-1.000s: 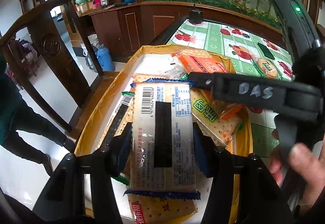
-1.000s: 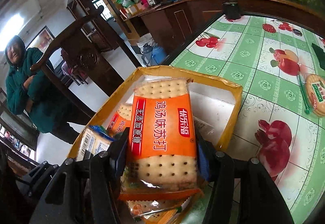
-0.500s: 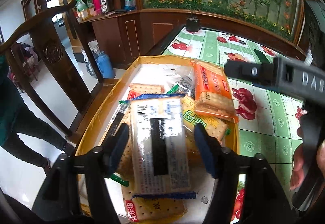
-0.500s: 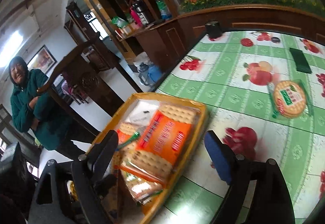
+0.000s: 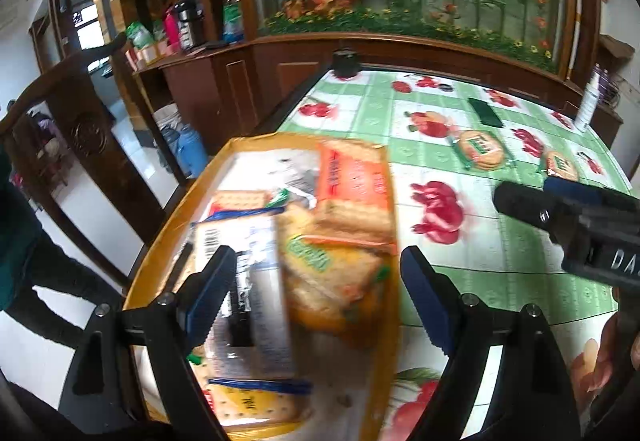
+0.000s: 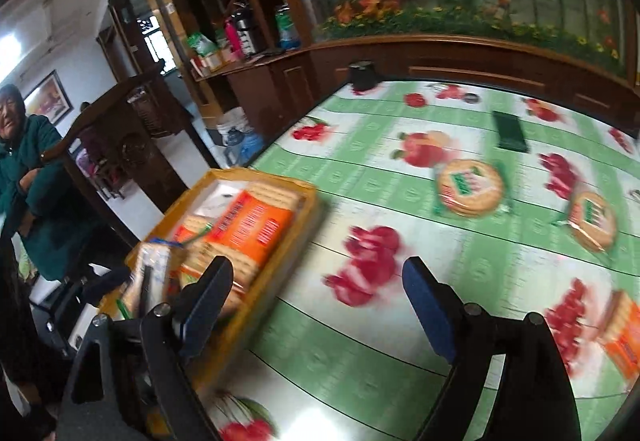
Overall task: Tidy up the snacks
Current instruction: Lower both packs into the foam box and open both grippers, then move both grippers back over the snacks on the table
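My left gripper (image 5: 316,261) hovers over the yellow tray (image 5: 164,229) with its jaws opening. No pad touches anything. Below it in the tray lie a silver cracker pack with blue ends (image 5: 256,305), a green-labelled pack (image 5: 320,269) and an orange pack (image 5: 352,181). My right gripper (image 6: 316,269) is open and empty over the fruit-print tablecloth (image 6: 360,341), right of the tray (image 6: 310,209). One of its fingers (image 5: 520,201) shows in the left wrist view. Two round cracker packs (image 6: 468,187) (image 6: 592,219) and another orange pack (image 6: 624,337) lie on the table.
A carved wooden chair (image 5: 80,133) stands left of the table's edge, and a person in a green coat (image 6: 36,177) stands behind it. On the table's far side are a dark green flat case (image 6: 508,129), a small black object (image 6: 362,75) and a white bottle (image 5: 586,105).
Both grippers opened and let go of their packs, which now lie in the tray. The left one drew back and up. The right one swung right, away from the tray.
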A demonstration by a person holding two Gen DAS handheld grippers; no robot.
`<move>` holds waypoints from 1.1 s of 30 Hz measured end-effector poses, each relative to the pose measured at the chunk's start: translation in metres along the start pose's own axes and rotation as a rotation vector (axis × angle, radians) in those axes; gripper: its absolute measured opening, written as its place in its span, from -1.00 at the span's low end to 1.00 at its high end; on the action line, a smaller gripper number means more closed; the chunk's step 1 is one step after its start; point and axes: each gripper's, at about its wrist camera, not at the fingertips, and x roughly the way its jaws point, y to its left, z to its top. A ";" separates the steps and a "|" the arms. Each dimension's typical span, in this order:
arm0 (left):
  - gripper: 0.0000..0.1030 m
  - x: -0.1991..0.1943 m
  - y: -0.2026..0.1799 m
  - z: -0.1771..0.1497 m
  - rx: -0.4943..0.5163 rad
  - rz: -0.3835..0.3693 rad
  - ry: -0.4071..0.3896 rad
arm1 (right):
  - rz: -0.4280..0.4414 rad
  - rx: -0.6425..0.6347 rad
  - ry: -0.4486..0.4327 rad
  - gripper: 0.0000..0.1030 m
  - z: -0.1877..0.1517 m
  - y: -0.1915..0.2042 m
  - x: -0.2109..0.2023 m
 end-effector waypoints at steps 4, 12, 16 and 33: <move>0.67 0.000 -0.018 0.004 0.030 -0.025 -0.003 | -0.079 0.021 0.005 0.68 -0.013 -0.031 -0.016; 0.68 0.006 -0.043 0.021 0.007 -0.118 0.033 | -0.185 0.084 0.026 0.68 -0.039 -0.091 -0.044; 0.68 0.011 -0.063 0.034 0.034 -0.127 0.028 | -0.211 0.109 0.032 0.68 -0.045 -0.110 -0.052; 0.68 0.104 -0.133 0.094 -0.009 -0.225 0.182 | -0.244 0.120 0.036 0.69 -0.044 -0.144 -0.058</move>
